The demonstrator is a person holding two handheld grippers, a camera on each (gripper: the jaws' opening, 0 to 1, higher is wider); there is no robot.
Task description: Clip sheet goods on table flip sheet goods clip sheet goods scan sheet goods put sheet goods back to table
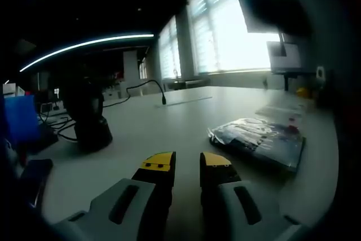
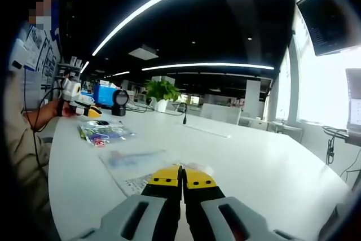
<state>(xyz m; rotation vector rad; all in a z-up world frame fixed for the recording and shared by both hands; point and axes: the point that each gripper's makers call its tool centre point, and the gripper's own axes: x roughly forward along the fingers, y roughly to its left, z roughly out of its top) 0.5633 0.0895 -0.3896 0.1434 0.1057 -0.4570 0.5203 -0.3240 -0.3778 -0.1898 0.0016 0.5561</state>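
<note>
While the left hand-held gripper (image 1: pixel 187 163) is held slightly spread just short of a flat plastic-wrapped sheet pack (image 1: pixel 258 139) on the white tabletop (image 1: pixel 180 117) and the right hand-held gripper (image 2: pixel 181 178) is pressed together over another sheet (image 2: pixel 135 165), the pack is judged light, floppy and slippery, best pinched at 1 edge.

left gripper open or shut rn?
Open. In the left gripper view, the left gripper shows a clear gap between its yellow-tipped jaws, with nothing between them; the packaged sheet goods lie flat on the table ahead.
</note>
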